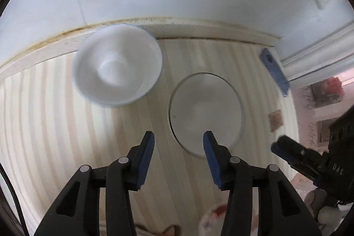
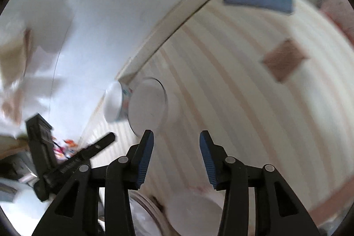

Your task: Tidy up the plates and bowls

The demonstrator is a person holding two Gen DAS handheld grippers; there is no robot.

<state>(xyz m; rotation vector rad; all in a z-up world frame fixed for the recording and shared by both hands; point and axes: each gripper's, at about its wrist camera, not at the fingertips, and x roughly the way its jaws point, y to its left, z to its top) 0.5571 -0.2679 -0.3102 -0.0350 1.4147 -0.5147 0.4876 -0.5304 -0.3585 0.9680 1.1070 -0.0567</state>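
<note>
**benchrat:** So where's the crockery sitting? Both views are pretty smeared.

**mugwump:** On the pale striped tabletop point(image 1: 55, 125). From the left wrist view, the round white ceramic bowl point(image 1: 118, 64) stands upright, mouth up, tucked against the cream raised ledge point(image 1: 199, 29) at the wall. The flat white round plate point(image 1: 206, 113) lies face up just beside it, apart from it by a thin strip of table. Both are round, so no long axis to speak of.

**benchrat:** Grippers?

**mugwump:** Left gripper point(image 1: 179, 136) has its blue-padded fingers spread, nothing between them, one tip over the plate's near rim. Right gripper point(image 2: 176, 135) is the same, spread and empty, above bare table near the plate.

**benchrat:** Room to move?

**mugwump:** Plenty of bare stripes at the near left. A blue rectangular phone point(image 1: 275, 72) lies by the far right corner, and a small brown square patch point(image 1: 275, 119) sits near the right edge.
</note>
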